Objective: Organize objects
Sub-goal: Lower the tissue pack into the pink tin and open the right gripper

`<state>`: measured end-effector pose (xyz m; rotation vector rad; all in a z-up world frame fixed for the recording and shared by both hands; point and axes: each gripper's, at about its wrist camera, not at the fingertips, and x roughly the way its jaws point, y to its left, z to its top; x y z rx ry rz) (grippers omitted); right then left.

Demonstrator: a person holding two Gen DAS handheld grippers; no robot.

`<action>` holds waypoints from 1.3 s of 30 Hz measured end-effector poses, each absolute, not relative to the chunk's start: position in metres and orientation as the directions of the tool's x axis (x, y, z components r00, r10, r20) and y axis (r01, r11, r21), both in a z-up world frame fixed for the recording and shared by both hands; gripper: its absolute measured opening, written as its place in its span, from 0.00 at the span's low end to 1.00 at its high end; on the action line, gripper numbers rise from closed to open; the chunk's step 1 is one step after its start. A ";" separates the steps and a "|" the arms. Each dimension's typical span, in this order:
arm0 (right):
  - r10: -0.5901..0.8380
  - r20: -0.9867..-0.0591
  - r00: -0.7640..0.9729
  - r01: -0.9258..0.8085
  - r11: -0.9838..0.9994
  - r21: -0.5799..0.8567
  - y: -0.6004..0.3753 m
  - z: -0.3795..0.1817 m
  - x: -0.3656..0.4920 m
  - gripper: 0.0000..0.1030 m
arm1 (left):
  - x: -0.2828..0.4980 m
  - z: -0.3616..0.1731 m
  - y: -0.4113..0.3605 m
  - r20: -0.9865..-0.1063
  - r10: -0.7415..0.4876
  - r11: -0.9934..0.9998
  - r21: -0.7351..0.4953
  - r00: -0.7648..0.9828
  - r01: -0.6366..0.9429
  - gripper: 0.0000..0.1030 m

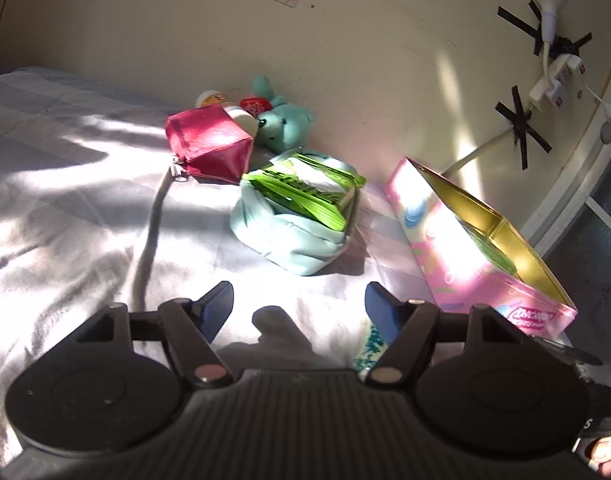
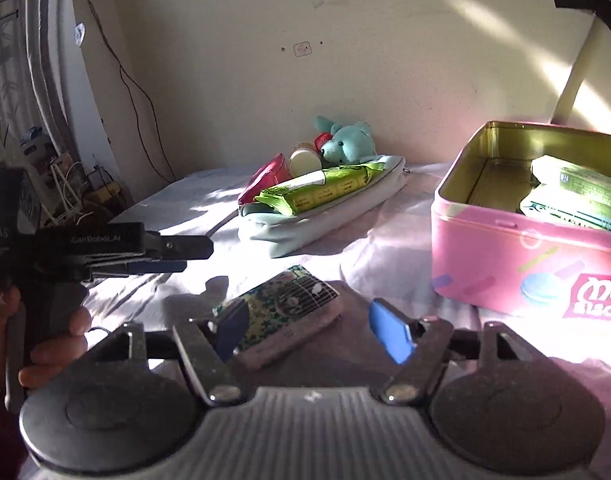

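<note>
Pink tin [image 2: 517,264]: right side cut off by the frame edge, its label unreadable. Bottle [image 1: 225,106]: partly hidden behind the red pouch [image 1: 209,140], print blurred.

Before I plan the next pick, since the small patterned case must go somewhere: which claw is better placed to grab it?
Right. The right claw is open with the patterned case lying between its fingers. The left claw is open over bare bedsheet.
</note>
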<state>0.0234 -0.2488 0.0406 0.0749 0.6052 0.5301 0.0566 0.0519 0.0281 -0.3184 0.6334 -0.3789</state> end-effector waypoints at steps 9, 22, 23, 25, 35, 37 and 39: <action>0.455 -0.640 0.619 -0.556 0.830 0.052 -0.212 0.024 0.032 0.75 | 0.070 0.016 -0.004 -0.627 -0.534 0.843 -0.349 0.567 0.408 0.61; 0.353 -0.343 0.871 -0.400 0.913 -0.077 -0.275 0.076 0.000 0.50 | 0.079 0.092 -0.080 -0.495 -0.634 0.764 -0.282 0.595 0.580 0.46; 0.332 -0.332 0.883 -0.377 0.923 -0.079 -0.285 0.079 -0.002 0.50 | 0.084 0.095 -0.094 -0.489 -0.645 0.752 -0.271 0.586 0.601 0.46; 0.278 -0.323 0.904 -0.313 0.948 -0.058 -0.312 0.084 0.004 0.50 | 0.094 0.097 -0.125 -0.493 -0.663 0.730 -0.259 0.564 0.632 0.46; 0.052 -0.355 0.934 -0.044 0.999 0.031 -0.394 0.063 0.035 0.51 | 0.127 0.080 -0.243 -0.550 -0.690 0.673 -0.249 0.471 0.696 0.50; -0.001 -0.366 0.930 0.013 0.999 0.029 -0.398 0.059 0.040 0.53 | 0.131 0.075 -0.254 -0.571 -0.654 0.700 -0.210 0.496 0.683 0.54; -0.047 -0.366 0.929 0.059 0.998 0.021 -0.402 0.058 0.041 0.57 | 0.132 0.072 -0.257 -0.577 -0.605 0.739 -0.148 0.549 0.658 0.59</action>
